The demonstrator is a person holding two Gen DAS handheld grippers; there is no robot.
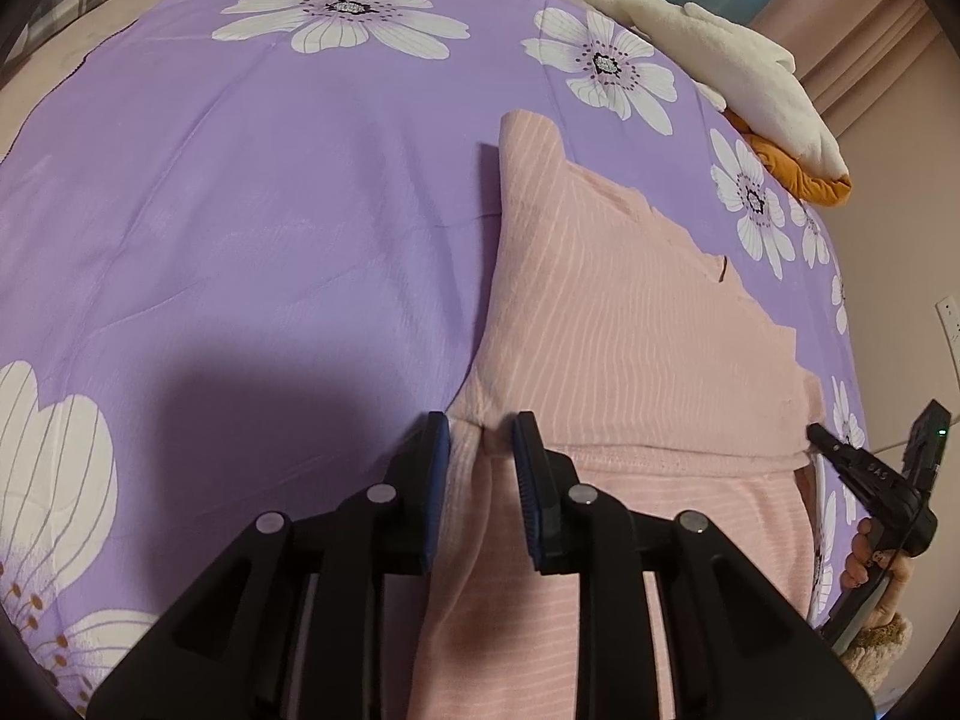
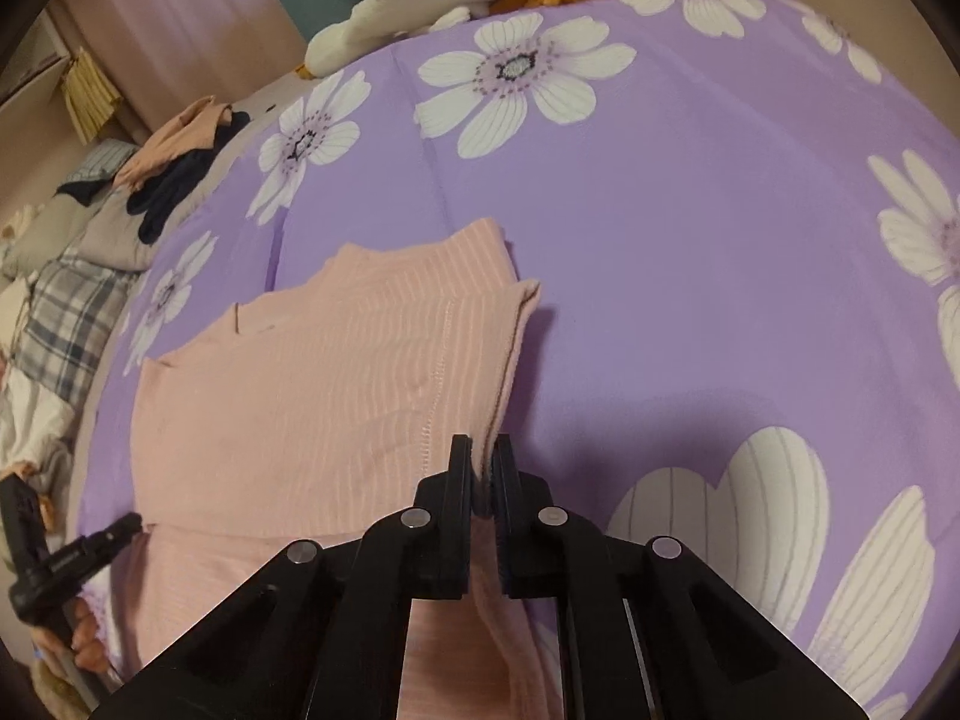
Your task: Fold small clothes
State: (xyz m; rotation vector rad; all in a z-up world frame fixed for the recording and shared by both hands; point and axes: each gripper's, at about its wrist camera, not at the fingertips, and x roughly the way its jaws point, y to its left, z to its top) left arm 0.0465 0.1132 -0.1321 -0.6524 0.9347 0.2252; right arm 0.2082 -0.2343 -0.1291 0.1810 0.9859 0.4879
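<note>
A pink ribbed garment (image 1: 630,312) (image 2: 312,390) lies partly folded on a purple flowered bedspread (image 1: 270,210) (image 2: 690,240), its near part doubled over along a stitched hem. My left gripper (image 1: 480,450) pinches a bunched fold at the garment's near left corner between its blue pads. My right gripper (image 2: 483,468) is shut on the near right edge of the same garment. Each gripper shows in the other's view: the right gripper (image 1: 816,435) at the cloth's right edge, the left gripper (image 2: 129,522) at its left edge.
A white and orange plush toy (image 1: 720,60) (image 2: 420,18) lies at the far edge of the bed. A pile of dark and peach clothes (image 2: 180,150) and a plaid pillow (image 2: 66,324) sit to the left. A hand (image 1: 864,558) holds the right gripper's handle.
</note>
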